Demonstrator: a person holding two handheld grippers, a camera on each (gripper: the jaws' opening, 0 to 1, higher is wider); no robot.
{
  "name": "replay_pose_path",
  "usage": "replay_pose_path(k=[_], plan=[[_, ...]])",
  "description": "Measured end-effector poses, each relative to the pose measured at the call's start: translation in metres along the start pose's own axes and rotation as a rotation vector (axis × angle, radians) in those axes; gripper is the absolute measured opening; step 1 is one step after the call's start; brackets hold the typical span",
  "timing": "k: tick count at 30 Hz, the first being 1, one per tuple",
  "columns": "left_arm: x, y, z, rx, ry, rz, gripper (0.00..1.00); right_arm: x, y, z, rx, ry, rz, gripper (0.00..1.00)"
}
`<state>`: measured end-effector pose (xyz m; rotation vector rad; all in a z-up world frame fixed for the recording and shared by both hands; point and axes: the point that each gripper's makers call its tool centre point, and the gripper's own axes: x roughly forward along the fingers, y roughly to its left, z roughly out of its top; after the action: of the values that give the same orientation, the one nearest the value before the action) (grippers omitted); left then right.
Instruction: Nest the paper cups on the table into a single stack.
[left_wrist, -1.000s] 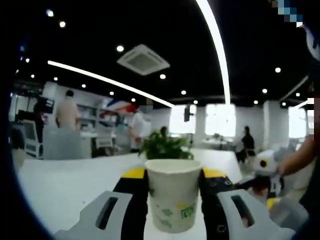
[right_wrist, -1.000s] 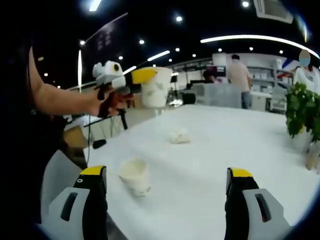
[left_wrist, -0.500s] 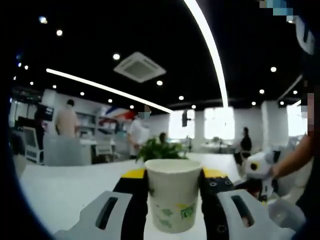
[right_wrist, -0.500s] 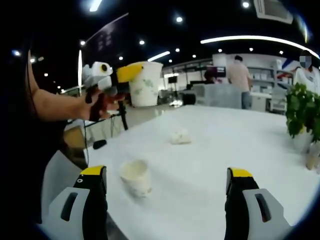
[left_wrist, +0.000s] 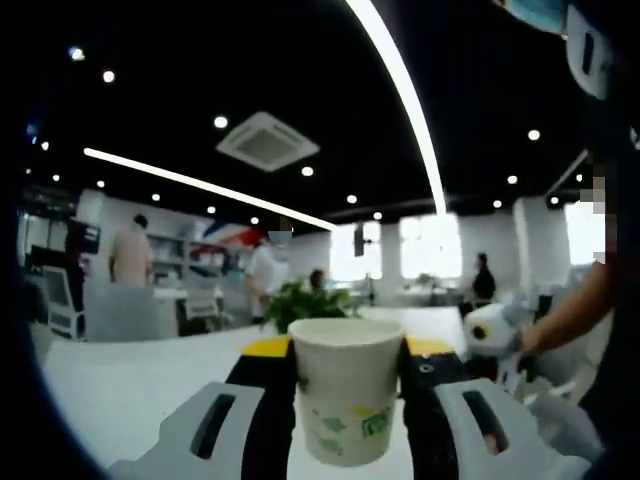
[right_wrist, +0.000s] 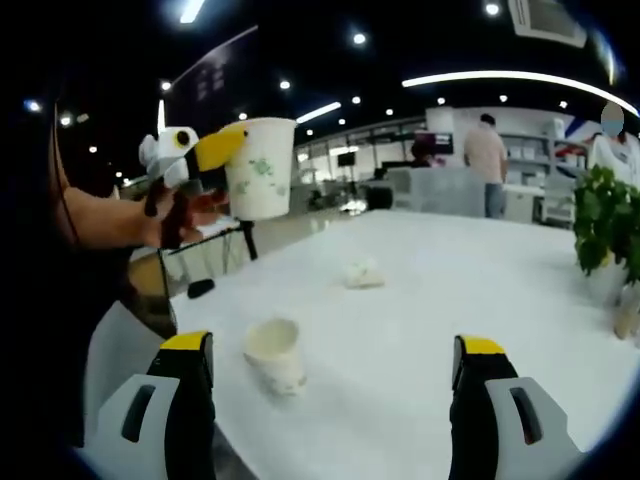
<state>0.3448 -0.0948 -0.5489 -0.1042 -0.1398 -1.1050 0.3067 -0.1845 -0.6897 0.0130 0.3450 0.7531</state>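
The left gripper view has the left tongs (left_wrist: 345, 385) clamped on an upright paper cup (left_wrist: 345, 385), a white cup with green print low on its wall, its open mouth up and the yellow-tipped jaws pressing both sides. In the right gripper view the same tongs and cup are held up in the air by a hand (right_wrist: 185, 215), above the near-left edge of the white desk (right_wrist: 480, 290). The right tongs (right_wrist: 330, 365) stand wide apart with nothing between them, low over the desk. Just ahead of their left jaw a second cup (right_wrist: 273, 353) sits upright on the desk, mouth up. Farther along the desk lies a small crumpled white thing (right_wrist: 362, 272), too blurred to identify. A potted plant (right_wrist: 605, 230) stands at the desk's right side. Beyond, people stand in a lit office room.
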Motion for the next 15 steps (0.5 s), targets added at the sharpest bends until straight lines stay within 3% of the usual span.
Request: replay_pose_path(k=[15], plan=[[-0.009,-0.011,-0.002,-0.001,-0.015,0.012,0.4,0.002,0.004,0.0,0.004,0.0,0.01,0.98]])
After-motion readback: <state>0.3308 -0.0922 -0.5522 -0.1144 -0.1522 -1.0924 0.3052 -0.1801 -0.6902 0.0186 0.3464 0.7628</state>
